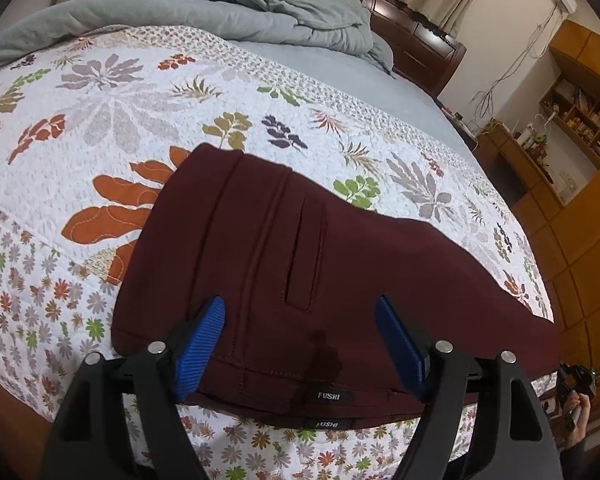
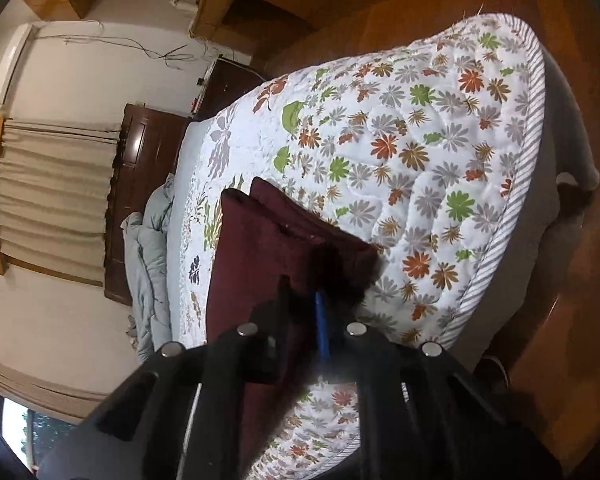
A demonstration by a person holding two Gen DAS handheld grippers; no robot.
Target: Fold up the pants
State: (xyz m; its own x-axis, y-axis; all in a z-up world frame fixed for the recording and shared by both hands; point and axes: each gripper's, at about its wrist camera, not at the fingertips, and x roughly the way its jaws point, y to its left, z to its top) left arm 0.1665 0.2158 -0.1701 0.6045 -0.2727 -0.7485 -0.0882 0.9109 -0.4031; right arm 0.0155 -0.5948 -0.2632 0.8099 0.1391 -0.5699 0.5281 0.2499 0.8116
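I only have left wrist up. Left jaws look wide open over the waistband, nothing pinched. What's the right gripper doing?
Observer: The right gripper is closed on the pants; maroon cloth is bunched between its fingers.
Operator: Which part of the pants?
Observer: The leg end, where the hem folds stick up past the fingertips.
Operator: Is that end still on the bed?
Observer: It sits over the floral quilt, near the quilt's striped edge; whether it touches, I cannot tell.
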